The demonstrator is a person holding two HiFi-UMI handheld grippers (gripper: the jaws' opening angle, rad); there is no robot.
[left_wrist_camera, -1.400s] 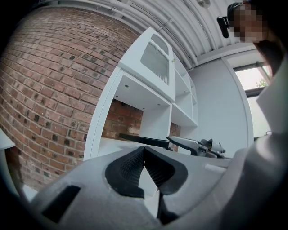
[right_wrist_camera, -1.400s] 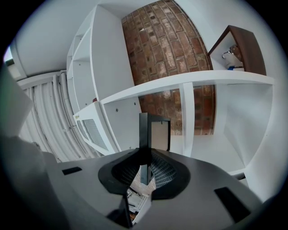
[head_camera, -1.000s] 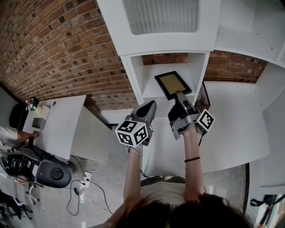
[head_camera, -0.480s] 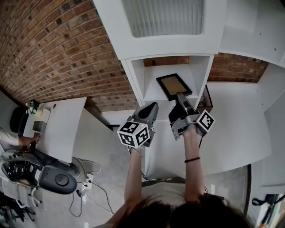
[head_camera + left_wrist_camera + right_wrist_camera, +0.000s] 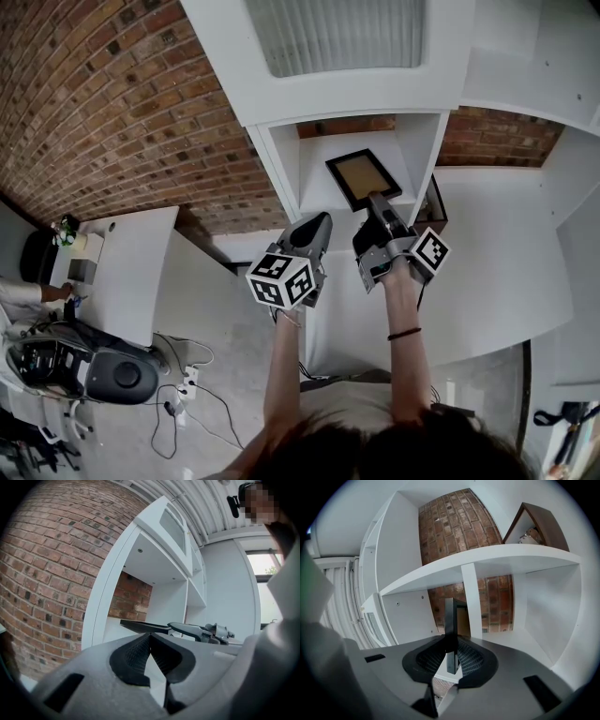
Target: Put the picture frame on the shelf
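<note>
The picture frame, black-edged with a tan panel, lies tilted inside the open cubby of the white shelf. My right gripper is shut on its near edge. In the right gripper view the frame stands edge-on between the ribbed pads, with the cubby's floor and brick back behind it. My left gripper hangs beside it to the left, outside the cubby, shut with nothing in it. From the left gripper view its pads meet, and the frame and the right gripper show beyond.
A brown triangular wooden ornament stands on the ledge right of the cubby, also on the ledge in the right gripper view. Brick wall runs to the left. A white desk, a dark chair and floor cables lie lower left.
Almost nothing: the head view has shifted slightly. The right gripper still holds the frame in the cubby, and the left gripper stays beside it.
</note>
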